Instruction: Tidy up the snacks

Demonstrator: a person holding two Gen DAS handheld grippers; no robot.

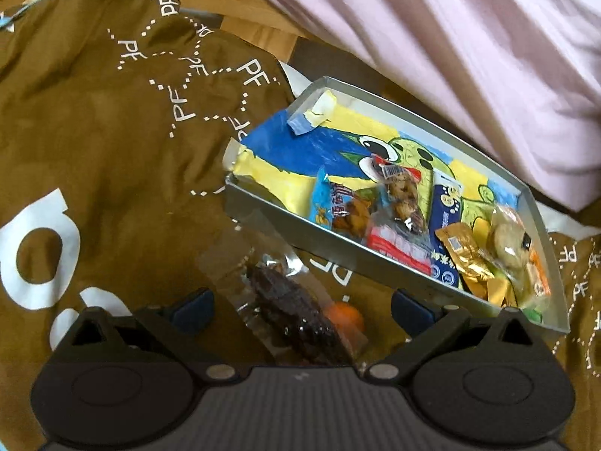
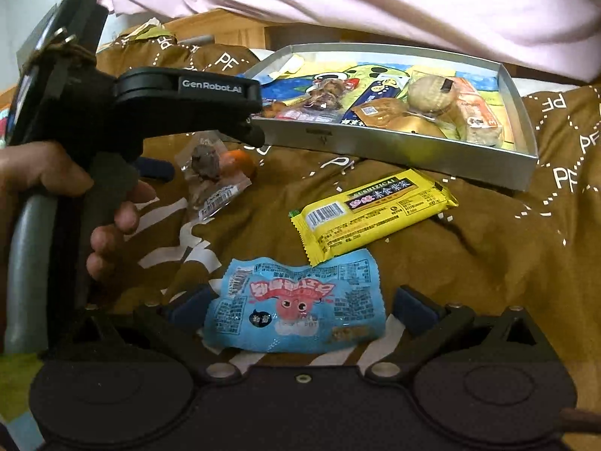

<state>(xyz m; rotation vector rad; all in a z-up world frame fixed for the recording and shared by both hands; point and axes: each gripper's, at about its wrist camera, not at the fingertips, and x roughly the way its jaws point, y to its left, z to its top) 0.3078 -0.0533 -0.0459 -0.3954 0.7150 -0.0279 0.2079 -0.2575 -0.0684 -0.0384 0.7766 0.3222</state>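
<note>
The left gripper (image 1: pixel 300 304) is hovering with its fingers spread wide, gripping nothing, over a clear packet holding a dark snack (image 1: pixel 293 308) that is lying on the brown printed cloth (image 1: pixel 112 150). An orange round piece (image 1: pixel 343 317) is lying against that packet at its 3 o'clock side. In the right wrist view the same clear packet (image 2: pixel 210 176) is sitting under the nose of the left gripper (image 2: pixel 210 158), whose handle a hand (image 2: pixel 75 203) is clutching at 9 o'clock.

The right gripper (image 2: pixel 300 310) is likewise standing released, its blue pads (image 2: pixel 413 306) flanking a light blue packet (image 2: pixel 296 308) without pressing it. Just beyond, toward 1 o'clock, a yellow wrapper (image 2: pixel 372 214) is lying flat, its near corner overlapping the blue packet's top edge.

The silver tray (image 2: pixel 375 143) is resting farther back at 12 to 1 o'clock, apart from the loose snacks. Inside it, over a cartoon-printed lining, several packets are crowding the right half: a gold pouch (image 2: pixel 387 112), a round biscuit in clear wrap (image 2: pixel 430 96) and a dark blue stick pack (image 2: pixel 372 101). The tray's near wall is standing between the loose packets and the space inside.

Pink fabric (image 2: pixel 375 0) is hanging across the far side at 12 o'clock.
</note>
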